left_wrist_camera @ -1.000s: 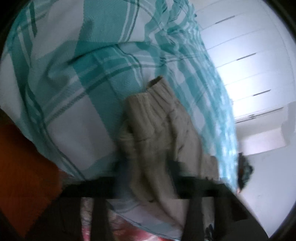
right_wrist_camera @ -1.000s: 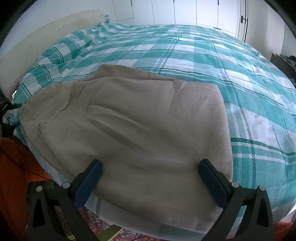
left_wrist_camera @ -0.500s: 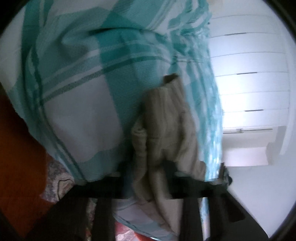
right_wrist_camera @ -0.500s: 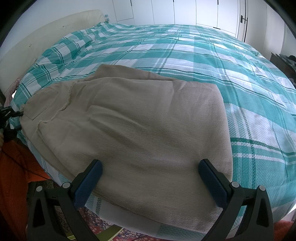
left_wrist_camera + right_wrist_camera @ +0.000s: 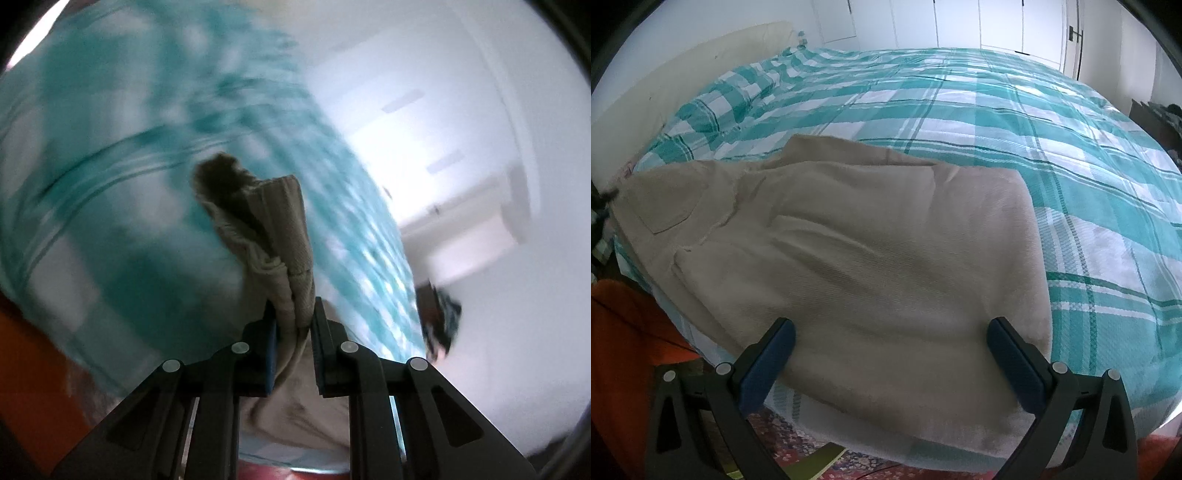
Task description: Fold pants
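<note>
Our left tool (image 5: 293,314) is closing on a bunched waistband corner of the beige pants (image 5: 857,258), which lie half-folded near the edge of the plaid bed (image 5: 1071,147). Our right tool (image 5: 890,343) hovers wide open over them, holding nothing. The risk as we see it — a thin pinch could slip, or dragging one corner could skew the stacked layers and undo the fold.

It is a bedroom in a home: a wide bed (image 5: 1015,122) with a teal checked bedspread (image 5: 1071,206), white wardrobe doors (image 5: 960,22) behind.
</note>
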{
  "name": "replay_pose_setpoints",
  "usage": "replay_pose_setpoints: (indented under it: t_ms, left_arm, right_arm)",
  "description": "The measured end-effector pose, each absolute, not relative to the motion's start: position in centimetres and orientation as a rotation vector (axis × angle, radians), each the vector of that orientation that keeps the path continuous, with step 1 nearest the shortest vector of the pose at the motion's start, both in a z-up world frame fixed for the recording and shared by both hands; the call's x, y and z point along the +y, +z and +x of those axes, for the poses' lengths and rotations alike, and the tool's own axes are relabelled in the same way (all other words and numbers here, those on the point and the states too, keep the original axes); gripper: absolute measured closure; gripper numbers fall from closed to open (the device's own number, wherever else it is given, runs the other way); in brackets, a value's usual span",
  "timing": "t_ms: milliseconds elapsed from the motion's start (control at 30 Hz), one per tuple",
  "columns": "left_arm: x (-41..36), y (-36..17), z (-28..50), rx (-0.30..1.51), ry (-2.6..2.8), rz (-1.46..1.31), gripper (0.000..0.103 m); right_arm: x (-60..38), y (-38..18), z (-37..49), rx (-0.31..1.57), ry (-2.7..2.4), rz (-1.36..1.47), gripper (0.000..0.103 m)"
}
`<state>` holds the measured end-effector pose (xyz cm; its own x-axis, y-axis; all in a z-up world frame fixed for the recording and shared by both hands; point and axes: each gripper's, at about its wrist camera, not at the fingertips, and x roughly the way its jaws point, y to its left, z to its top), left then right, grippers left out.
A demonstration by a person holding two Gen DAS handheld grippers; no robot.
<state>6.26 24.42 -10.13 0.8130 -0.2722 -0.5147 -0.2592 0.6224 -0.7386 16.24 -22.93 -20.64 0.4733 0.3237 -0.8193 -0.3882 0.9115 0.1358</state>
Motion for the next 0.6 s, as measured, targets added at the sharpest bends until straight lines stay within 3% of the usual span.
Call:
replay_pose_setpoints:
  t_ms: [233, 467, 567, 600]
  left_arm:
    - [12.3, -4.9, 11.0, 0.708, -0.249, -0.674, 0.089]
    - [-3.1, -9.2, 15.5, 0.912, -0.396, -0.380, 0.087]
    - [-9.7, -13.4, 16.3, 1.002, -0.429, -0.181, 0.075]
    - [-11.3, -14.5, 16.2, 1.023, -0.448, -0.125, 0.066]
  right_arm:
    - [-26.1, -15.6, 14.9, 0.770, 0.410, 0.057, 0.001]
    - [-30.9, -13.7, 15.2, 0.668, 0.274, 0.163, 0.001]
    - [-33.0, -14.1, 15.8, 0.690, 0.228, 0.240, 0.001]
    - [-33.7, -14.4, 16.1, 0.702, 0.214, 0.271, 0.001]
